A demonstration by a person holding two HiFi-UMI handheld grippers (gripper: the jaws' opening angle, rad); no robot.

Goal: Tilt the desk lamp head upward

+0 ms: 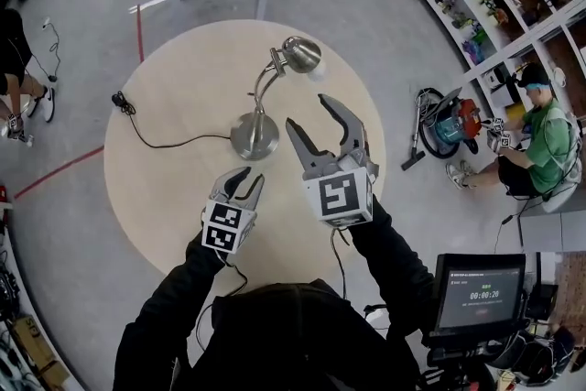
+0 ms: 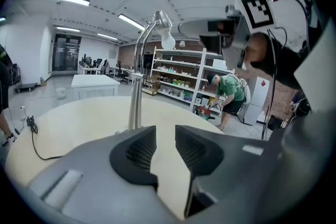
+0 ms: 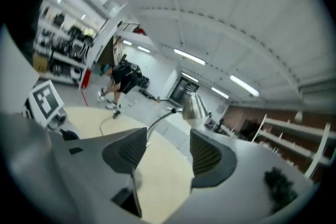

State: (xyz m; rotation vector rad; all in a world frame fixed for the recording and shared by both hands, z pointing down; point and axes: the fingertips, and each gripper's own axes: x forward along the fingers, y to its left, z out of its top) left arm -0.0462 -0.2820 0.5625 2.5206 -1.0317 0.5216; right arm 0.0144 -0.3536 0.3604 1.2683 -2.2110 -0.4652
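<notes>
Dark sleeves [image 1: 183, 307] fill the bottom of the head view, one gripper on each.

- Round table [image 1: 165, 197], pale wood, takes up mid-frame.
- Desk lamp [image 1: 261, 101] stands upright, a little above centre. Round base [image 1: 255, 135] sits flat; black cord [image 1: 160, 140] trails left.
- Right gripper [image 1: 307, 110]: fingers spread wide, empty, tips just right of the base and not touching the lamp. In its own view the shade [image 3: 195, 107] sits beyond the gap.
- Left gripper [image 1: 253, 175]: fingers narrow, a slim gap, nothing in it, below the base and apart from it.
- Gooseneck [image 1: 265, 80] curves up to the shade [image 1: 302, 55], upper centre. Which way the shade faces is hard to read from above; probably down and to the right.

Handling, as a judgement: polished metal, so slippery; the base looks heavy but could still skate. The gooseneck should bend stiffly. The bulb is fragile. Best hold: the narrow collar where shade meets neck, with the other gripper steadying the stem.
</notes>
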